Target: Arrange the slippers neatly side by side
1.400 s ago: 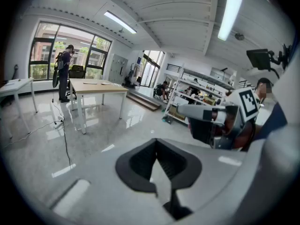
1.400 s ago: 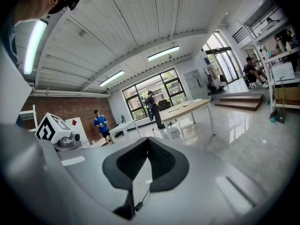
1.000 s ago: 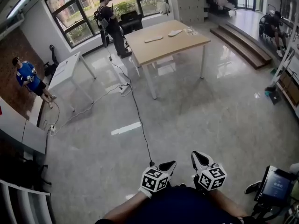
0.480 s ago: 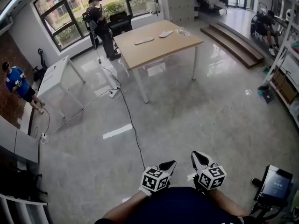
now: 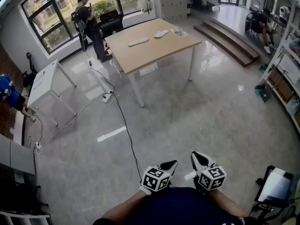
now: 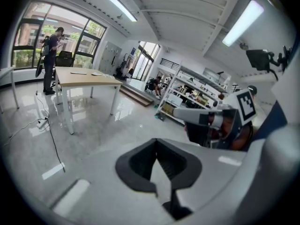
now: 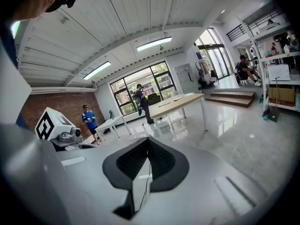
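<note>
Wearer's body [image 5: 180,209]: dark blue clothing fills the bottom centre of the head view. Both forearms are cut off by the lower edge, and the hands are hidden behind the marker cubes.
Left gripper [image 5: 169,164]: bottom centre, close beside its partner. It is angled downward and points up-frame over the floor. Its fingers are pressed together with nothing between them.
Right gripper [image 5: 196,156]: just to the right and a little further up-frame, sloping down less steeply. Its fingers are likewise pressed together and empty.
Screen [image 5: 275,186]: lower right corner, partly cut by the frame; its content is unreadable.
Floor [image 5: 206,111]: a wide stretch of bare glossy grey tile lies between the grippers and the worktop.
Cable [image 5: 123,125]: a black line running from near the grippers up-frame to a power strip left of the worktop's legs.
Worktop [image 5: 154,50]: upper centre, wooden top on white legs, well apart from both grippers. There is open floor along its near and right edges.
Slippers [image 5: 138,41]: two pale flat shapes on the worktop's far half. The second slipper [image 5: 161,33] lies up and to the right, apart from the first and not lined up with it. They are too small to tell toe from heel.
Clear item [image 5: 178,31]: on the worktop near the second slipper, not identifiable.
Bystander [image 5: 89,25]: standing beyond the worktop's far left corner, by the windows.
Steps [image 5: 229,41]: upper right, beyond the worktop.
</note>
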A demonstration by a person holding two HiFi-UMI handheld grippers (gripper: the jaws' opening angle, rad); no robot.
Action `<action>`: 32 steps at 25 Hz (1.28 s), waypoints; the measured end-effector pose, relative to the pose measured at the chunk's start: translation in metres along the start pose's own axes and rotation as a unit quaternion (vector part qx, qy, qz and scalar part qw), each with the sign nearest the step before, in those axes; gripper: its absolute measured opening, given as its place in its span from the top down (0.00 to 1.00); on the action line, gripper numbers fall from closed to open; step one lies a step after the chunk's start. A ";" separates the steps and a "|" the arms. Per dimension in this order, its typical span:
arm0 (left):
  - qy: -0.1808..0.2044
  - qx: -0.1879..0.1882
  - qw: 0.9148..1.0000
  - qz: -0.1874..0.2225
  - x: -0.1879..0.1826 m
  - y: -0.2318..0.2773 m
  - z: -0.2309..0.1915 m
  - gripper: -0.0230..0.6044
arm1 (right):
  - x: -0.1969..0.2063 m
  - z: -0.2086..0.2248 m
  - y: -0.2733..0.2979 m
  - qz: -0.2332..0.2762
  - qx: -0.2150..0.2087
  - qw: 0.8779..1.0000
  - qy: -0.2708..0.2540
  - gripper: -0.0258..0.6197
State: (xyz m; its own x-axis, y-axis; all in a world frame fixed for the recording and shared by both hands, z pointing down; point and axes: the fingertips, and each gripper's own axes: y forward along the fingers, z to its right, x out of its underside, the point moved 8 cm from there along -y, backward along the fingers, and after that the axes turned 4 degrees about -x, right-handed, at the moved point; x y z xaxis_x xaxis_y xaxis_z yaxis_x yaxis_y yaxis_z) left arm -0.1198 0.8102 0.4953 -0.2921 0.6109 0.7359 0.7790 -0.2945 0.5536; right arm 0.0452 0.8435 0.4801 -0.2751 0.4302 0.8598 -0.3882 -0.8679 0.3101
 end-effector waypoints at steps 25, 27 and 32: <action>-0.086 -0.021 0.996 0.028 -0.040 -0.012 -0.138 0.96 | -0.041 -0.019 0.146 -0.053 -0.031 0.998 -0.032 0.94; -0.087 -0.038 0.995 0.033 -0.050 -0.006 -0.148 0.96 | -0.047 -0.008 0.160 -0.051 -0.040 0.997 -0.028 0.94; -0.088 -0.057 0.994 0.029 -0.080 0.018 -0.167 0.96 | -0.071 0.015 0.195 -0.051 -0.066 0.996 -0.030 0.94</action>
State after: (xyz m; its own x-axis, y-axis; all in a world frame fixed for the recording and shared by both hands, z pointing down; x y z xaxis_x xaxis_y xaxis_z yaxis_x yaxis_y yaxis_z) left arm -0.1753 0.6332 0.5112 -0.1391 0.7058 0.6946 0.7206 -0.4089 0.5599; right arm 0.0022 0.6398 0.4863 -0.1773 0.4948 0.8507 -0.5251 -0.7787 0.3435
